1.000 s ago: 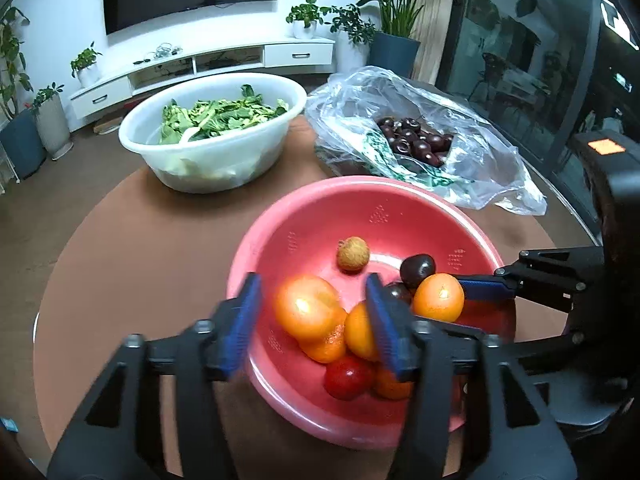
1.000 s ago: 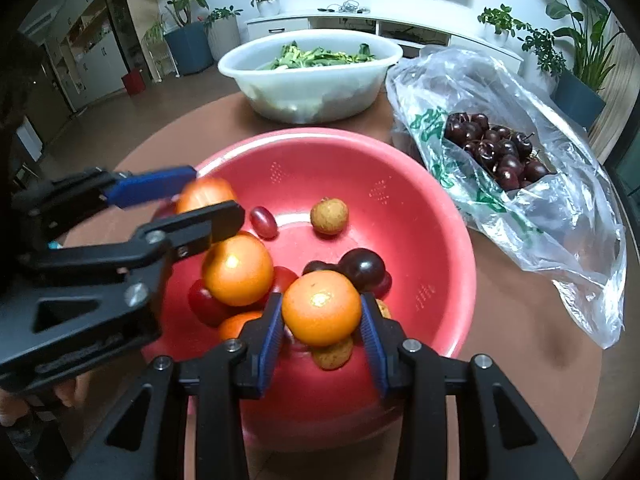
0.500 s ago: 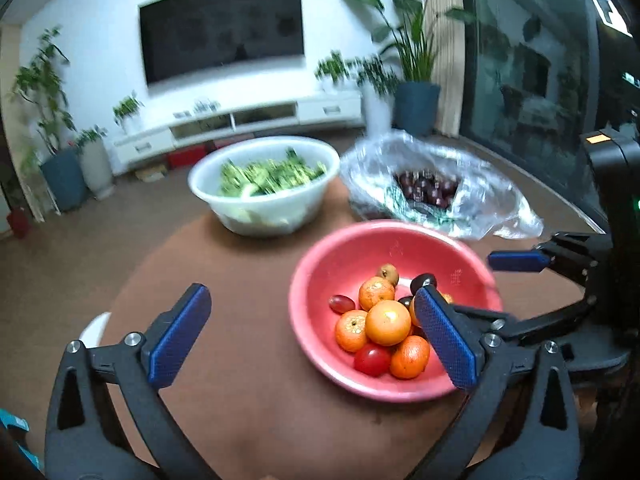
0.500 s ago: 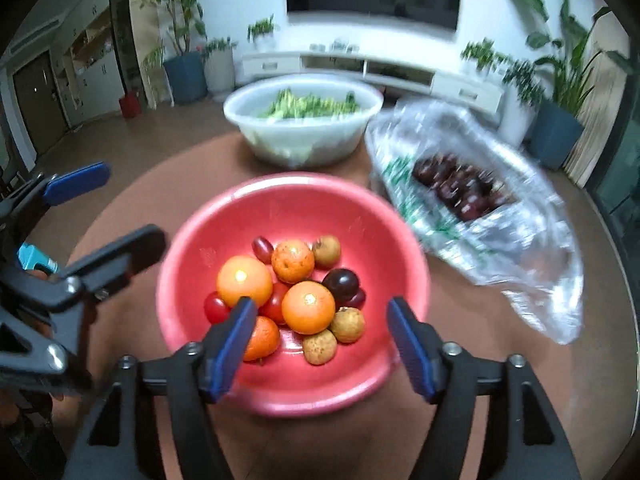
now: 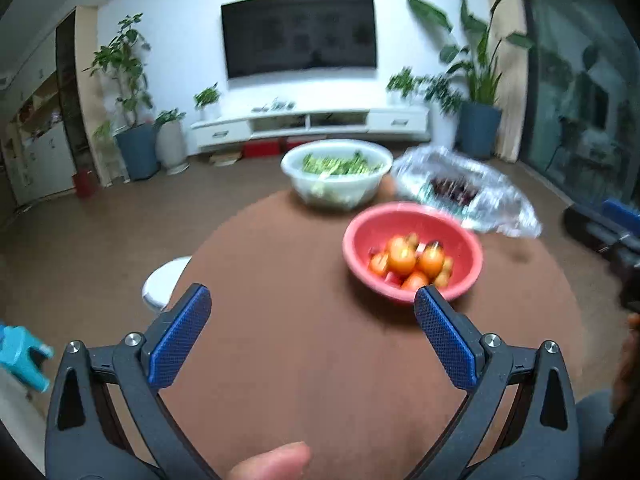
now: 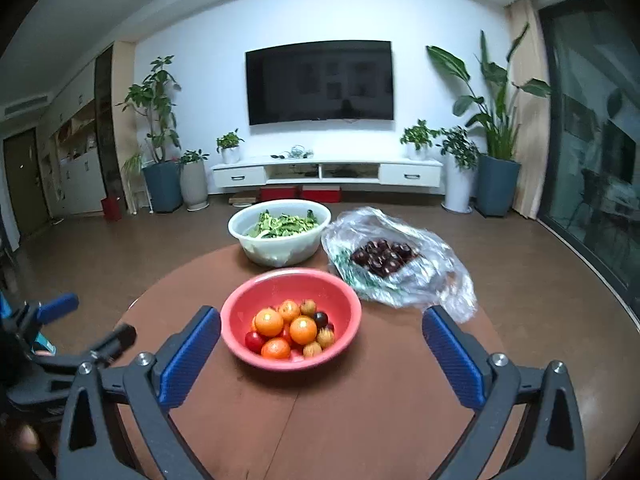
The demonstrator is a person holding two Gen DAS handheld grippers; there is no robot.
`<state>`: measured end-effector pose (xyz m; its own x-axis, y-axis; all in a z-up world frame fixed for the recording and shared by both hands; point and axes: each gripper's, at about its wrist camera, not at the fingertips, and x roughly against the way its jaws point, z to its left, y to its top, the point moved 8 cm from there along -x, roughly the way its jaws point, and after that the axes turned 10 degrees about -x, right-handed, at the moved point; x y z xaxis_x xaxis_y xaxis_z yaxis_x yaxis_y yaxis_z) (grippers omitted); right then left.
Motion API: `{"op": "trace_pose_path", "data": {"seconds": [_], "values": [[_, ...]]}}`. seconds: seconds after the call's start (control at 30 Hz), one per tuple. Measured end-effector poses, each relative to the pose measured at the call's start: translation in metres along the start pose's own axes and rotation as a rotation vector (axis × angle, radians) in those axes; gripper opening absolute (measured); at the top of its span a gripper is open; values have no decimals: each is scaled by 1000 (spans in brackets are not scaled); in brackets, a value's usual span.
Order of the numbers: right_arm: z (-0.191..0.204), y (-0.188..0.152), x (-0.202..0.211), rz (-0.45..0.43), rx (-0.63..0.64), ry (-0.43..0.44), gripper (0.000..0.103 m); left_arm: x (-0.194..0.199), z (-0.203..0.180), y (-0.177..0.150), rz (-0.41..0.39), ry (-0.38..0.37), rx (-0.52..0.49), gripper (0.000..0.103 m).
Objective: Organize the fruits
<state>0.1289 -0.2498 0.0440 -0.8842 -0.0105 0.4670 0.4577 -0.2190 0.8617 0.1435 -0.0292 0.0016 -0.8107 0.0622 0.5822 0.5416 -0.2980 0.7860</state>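
A pink bowl (image 6: 344, 298) on the round brown table (image 6: 360, 400) holds several oranges (image 6: 269, 322), red tomatoes and small brown and dark fruits; it also shows blurred in the left wrist view (image 5: 360, 236). My right gripper (image 6: 322, 338) is open and empty, pulled back from the bowl near the table's front edge. My left gripper (image 5: 312, 320) is open and empty, back and to the left of the bowl; it also shows at the left edge of the right wrist view (image 6: 84, 320).
A white bowl of green leaves (image 6: 280, 232) stands behind the pink bowl. A clear plastic bag of dark fruits (image 6: 384, 258) lies at the back right. A white stool (image 5: 164, 284) and a turquoise stool (image 5: 20, 356) stand left of the table.
Both grippers opened wide, let go of their oranges in the pink bowl, and drew back and up from it. The bowl now looks much smaller and farther.
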Motion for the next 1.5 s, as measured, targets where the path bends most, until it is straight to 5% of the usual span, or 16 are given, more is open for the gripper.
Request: {"op": "trace_pose_path", "data": {"seconds": [0.17, 0.47, 1.5], "values": [[-5, -31, 13, 86, -1, -87, 103, 10, -9, -40, 89, 2, 24, 103], [-1, -85, 19, 230, -38, -71, 103, 17, -29, -76, 167, -49, 32, 103], [9, -105, 11, 290, -21, -83, 103, -5, -22, -85, 220, -54, 50, 103]]}}
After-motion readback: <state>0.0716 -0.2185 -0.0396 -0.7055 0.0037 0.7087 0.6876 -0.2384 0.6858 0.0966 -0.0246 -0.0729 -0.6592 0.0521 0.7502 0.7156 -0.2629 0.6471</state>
